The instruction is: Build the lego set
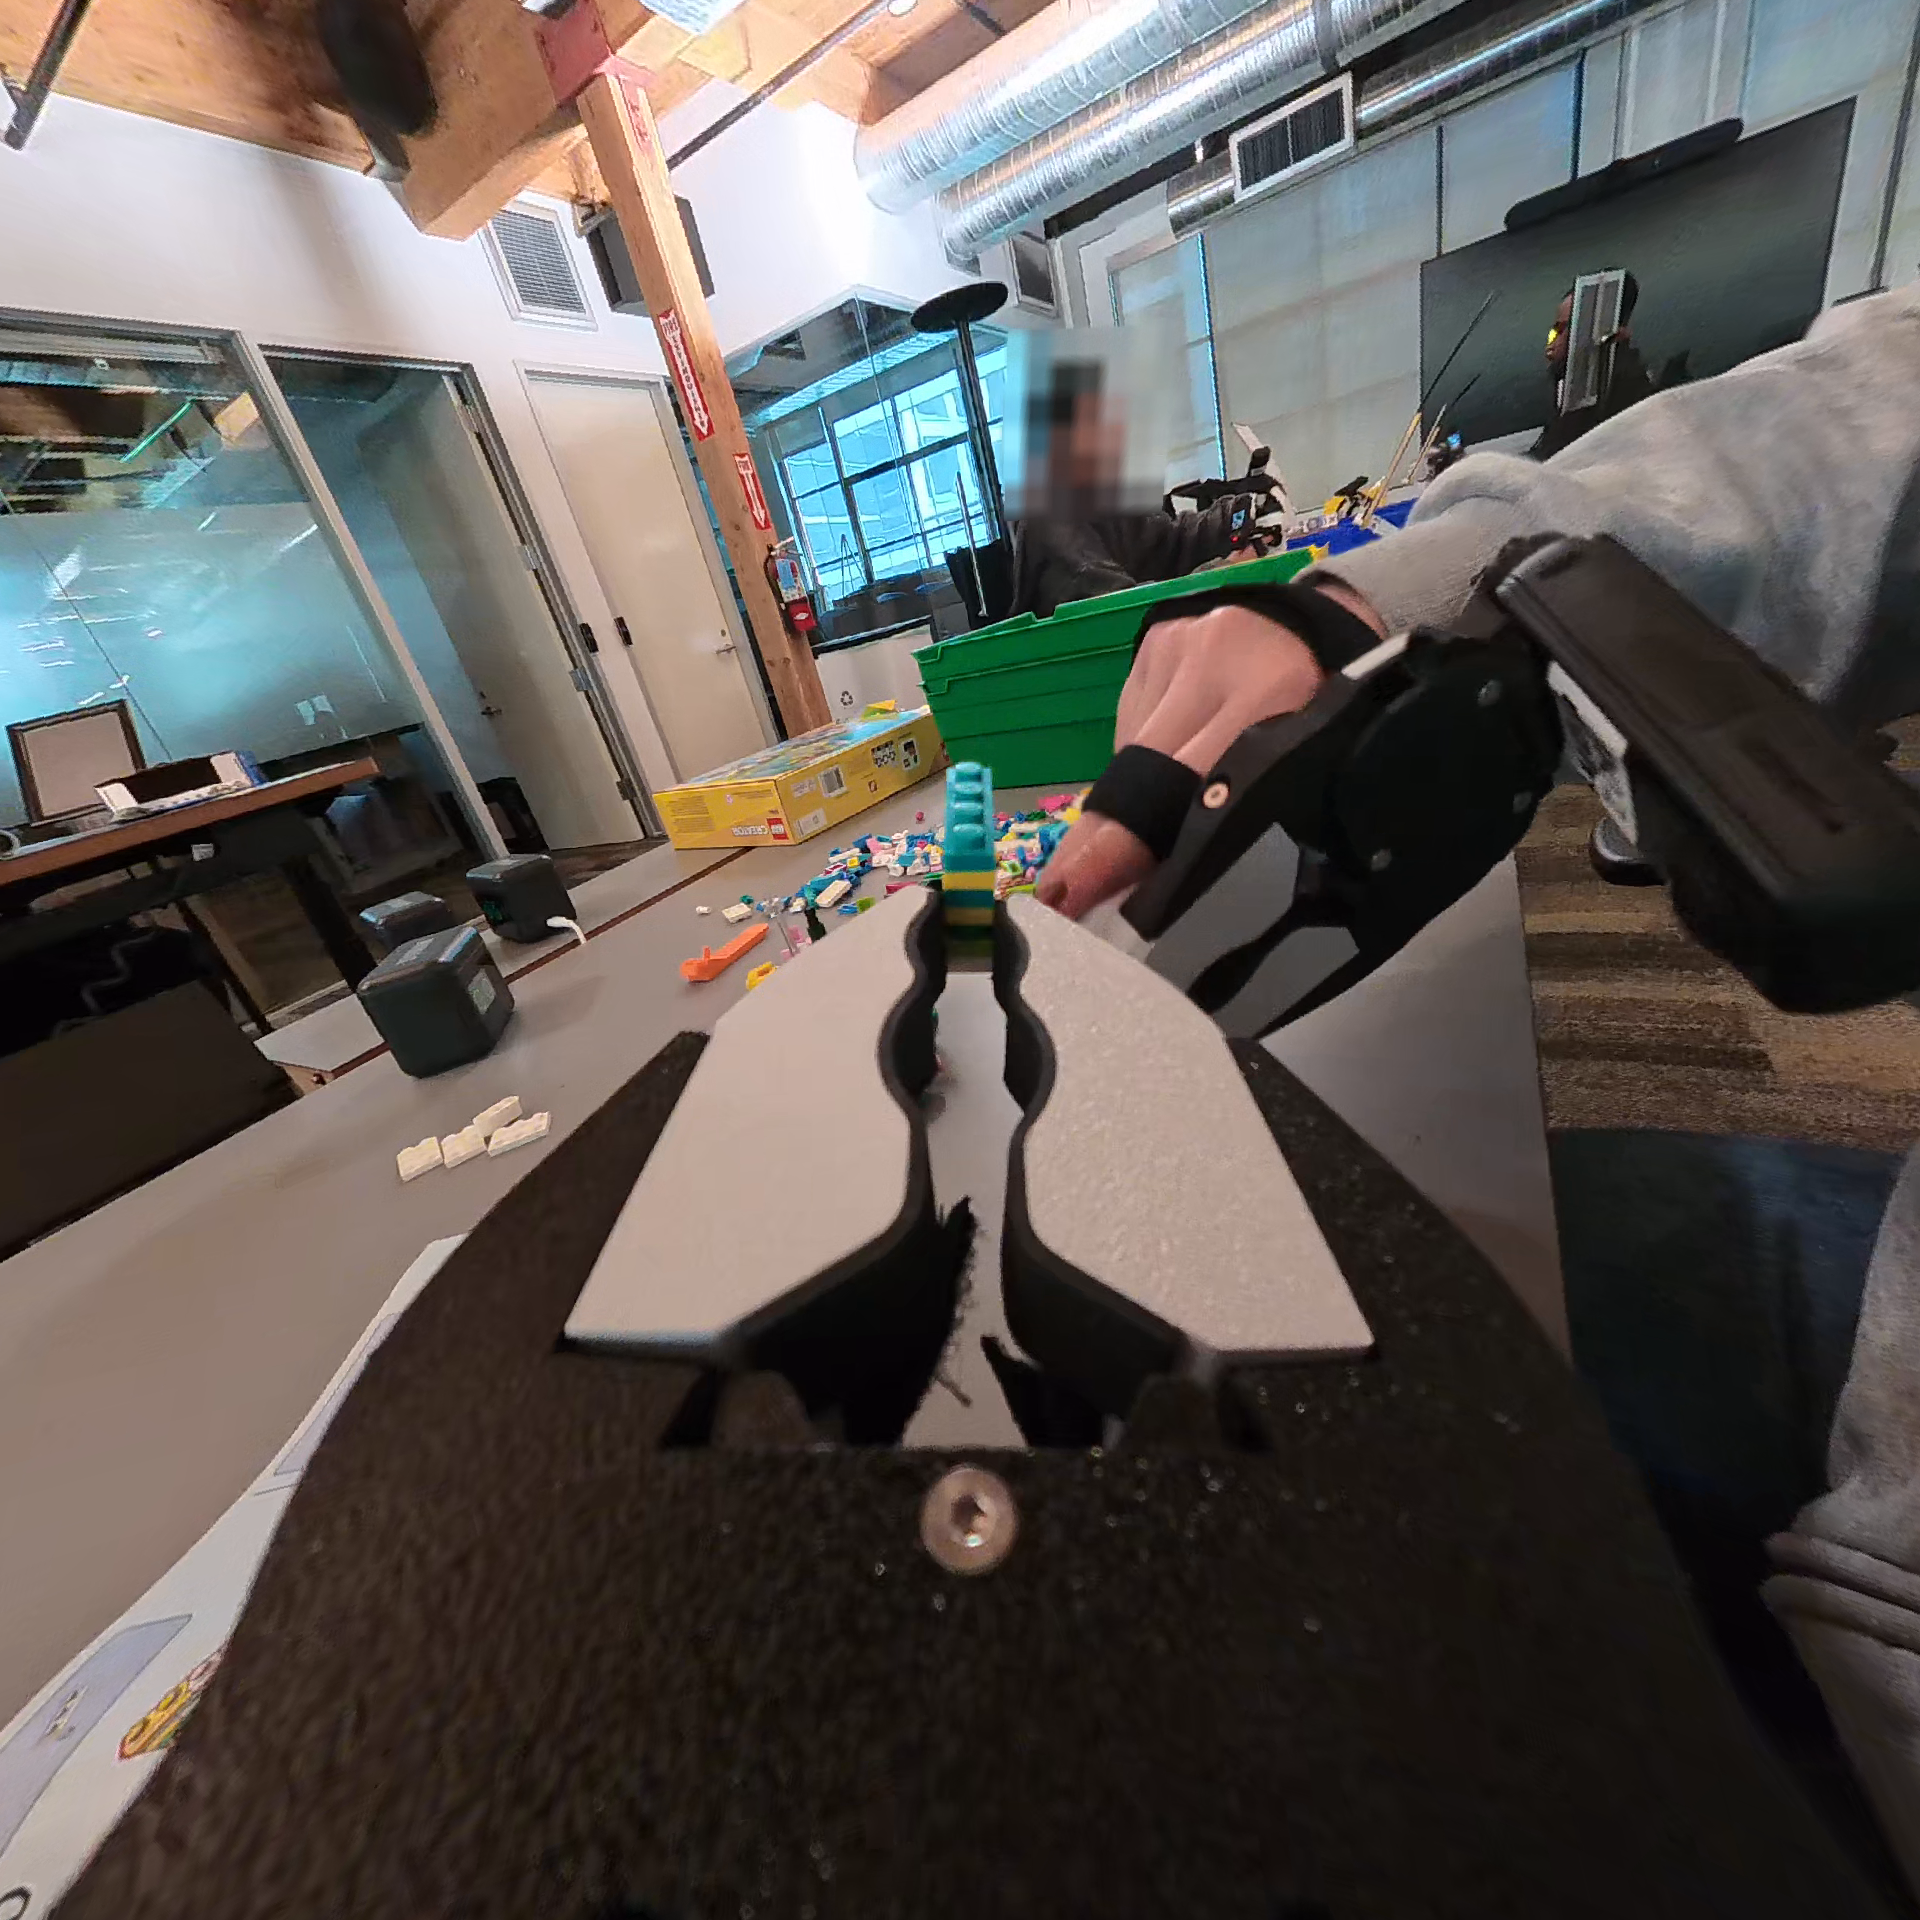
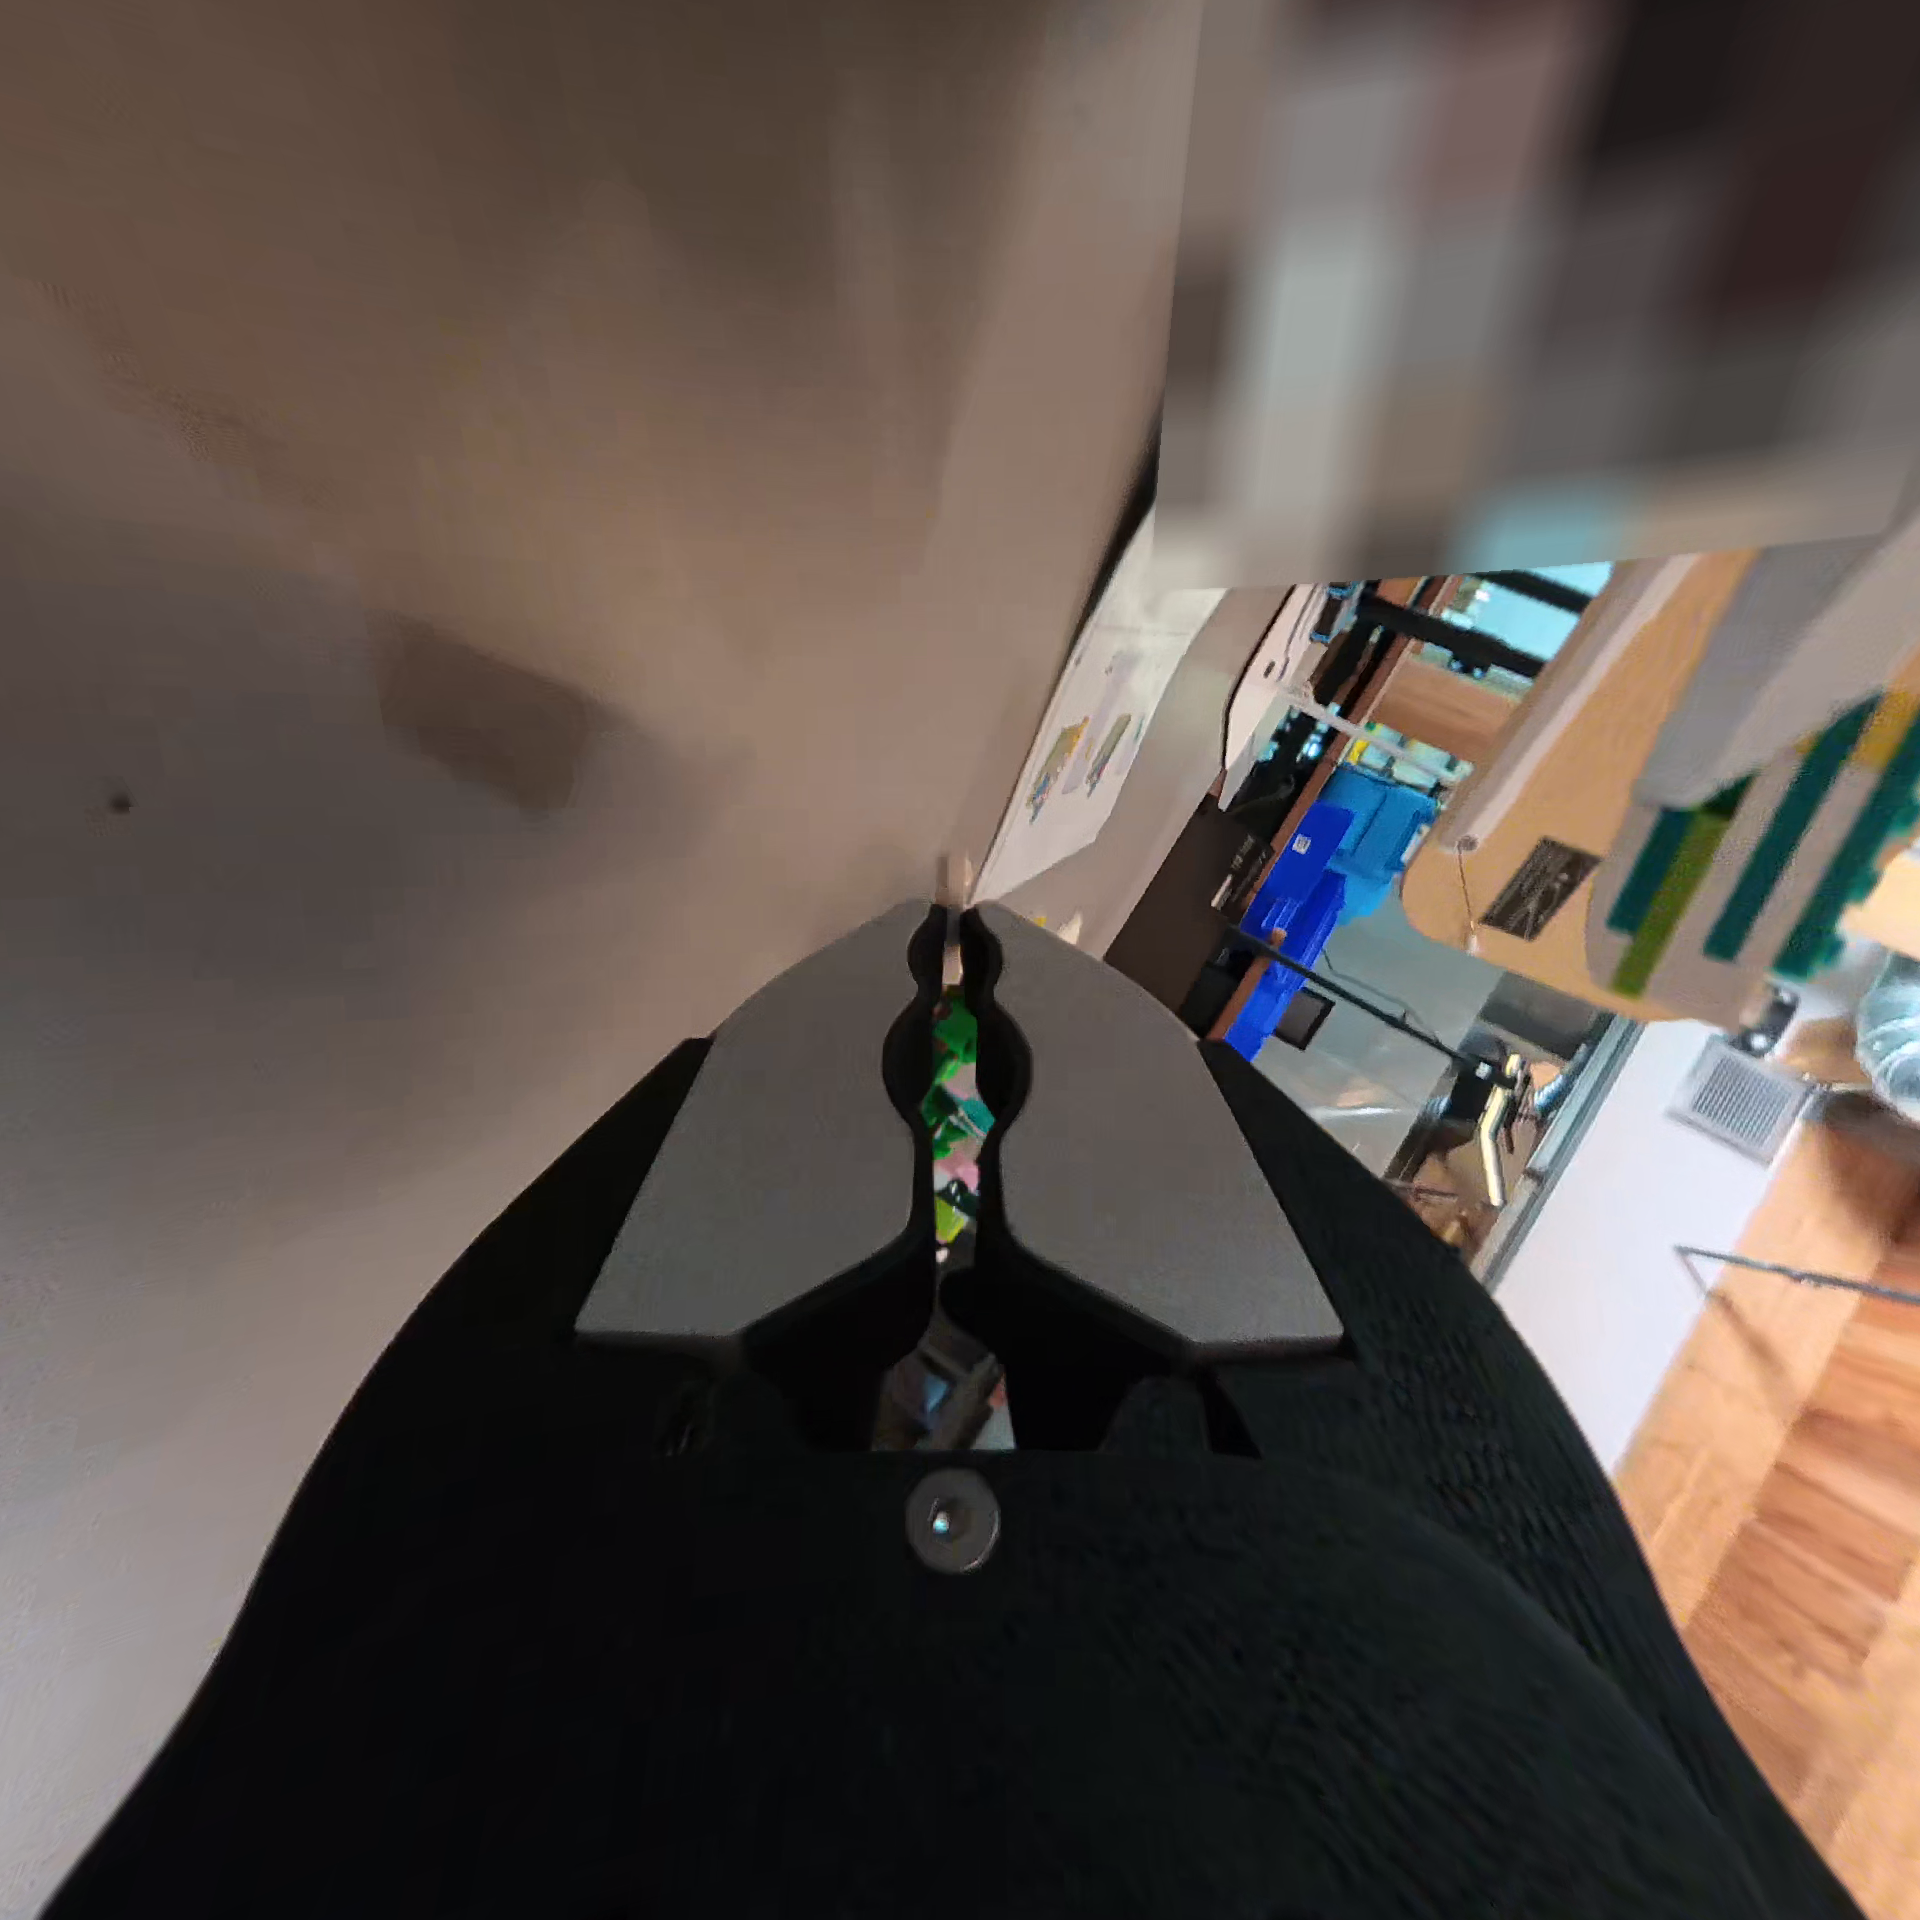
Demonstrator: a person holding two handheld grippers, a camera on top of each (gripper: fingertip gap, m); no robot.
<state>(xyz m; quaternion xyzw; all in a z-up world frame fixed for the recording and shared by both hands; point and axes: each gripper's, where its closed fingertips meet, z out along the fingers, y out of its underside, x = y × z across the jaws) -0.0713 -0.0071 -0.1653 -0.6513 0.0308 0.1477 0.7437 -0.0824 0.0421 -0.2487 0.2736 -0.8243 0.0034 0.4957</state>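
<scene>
My left gripper [image 1: 966, 925] is shut on a small stack of bricks [image 1: 966, 831] in teal, yellow and green layers; it stands up between the fingertips above the grey table [image 1: 623, 1039]. The stack also shows blurred at the upper right of the right wrist view [image 2: 1766, 862]. My right gripper [image 2: 951, 920] is shut on a thin white piece [image 2: 947, 879] that sticks out past its tips, close over the table. In the left wrist view the right gripper's black body [image 1: 1434, 790], held by a hand in a grey sleeve, is just right of the stack.
A pile of loose coloured bricks [image 1: 894, 852], an orange tool [image 1: 724, 954], a yellow box [image 1: 800, 779] and green bins [image 1: 1029, 686] lie beyond. White pieces [image 1: 473, 1143] and dark cubes [image 1: 436, 997] are at the left. A printed sheet [image 2: 1081, 769] lies near the table edge. People sit behind. My hands' fingertips stand some 10 cm from each other.
</scene>
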